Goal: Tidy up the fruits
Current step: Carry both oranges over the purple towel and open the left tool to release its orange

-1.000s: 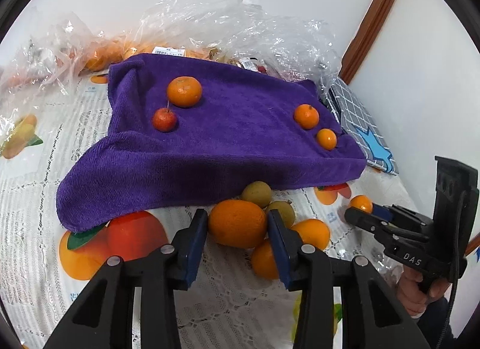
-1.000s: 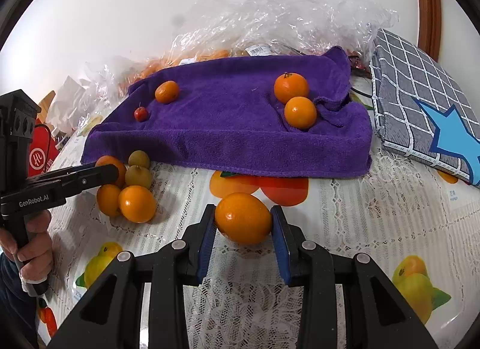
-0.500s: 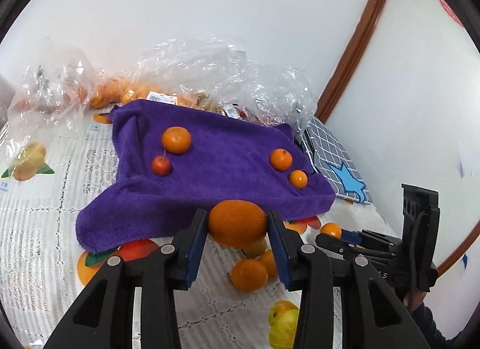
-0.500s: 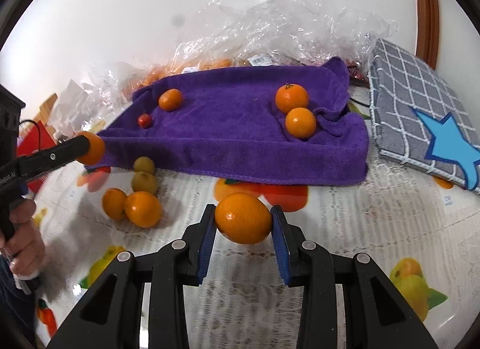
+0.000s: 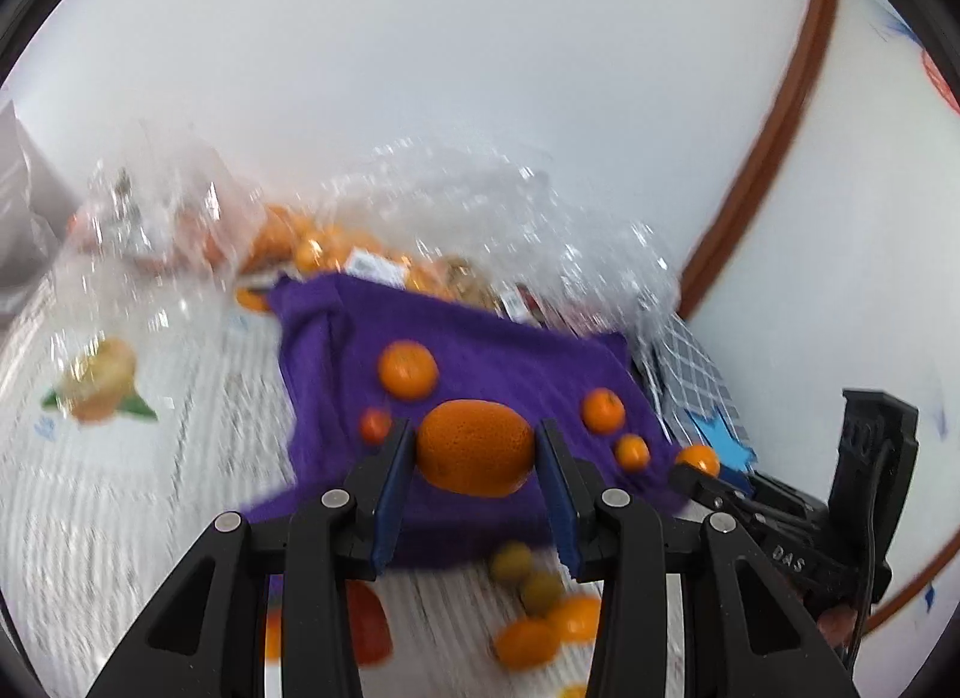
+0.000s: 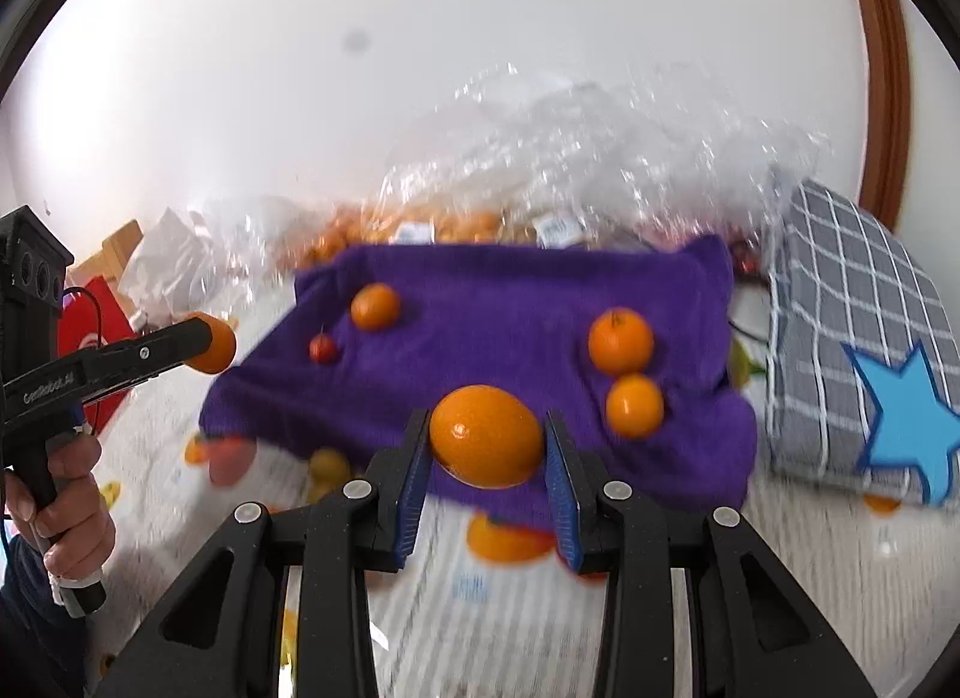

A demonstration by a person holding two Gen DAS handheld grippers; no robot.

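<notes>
My left gripper (image 5: 475, 449) is shut on a large orange (image 5: 475, 446), held in the air over the near edge of the purple towel (image 5: 510, 362). My right gripper (image 6: 486, 440) is shut on a smooth orange (image 6: 486, 437), likewise lifted before the purple towel (image 6: 516, 302). On the towel lie a mandarin (image 5: 408, 368), a small red fruit (image 5: 375, 424) and two small mandarins (image 5: 603, 410) at the right. Loose oranges and greenish fruits (image 5: 534, 620) lie on the tablecloth below. In the right wrist view the left gripper (image 6: 210, 344) shows at the left, its orange between the tips.
Crumpled clear plastic bags (image 5: 480, 206) with more oranges sit behind the towel against the white wall. A grey checked cushion with a blue star (image 6: 864, 362) lies right of the towel. A red box (image 6: 84, 332) stands at the far left. A hand (image 6: 54, 494) grips the left handle.
Both grippers have risen from the tablecloth with their oranges and tilted up, so the towel and wall now fill more of each view. The loose fruit stayed below.
</notes>
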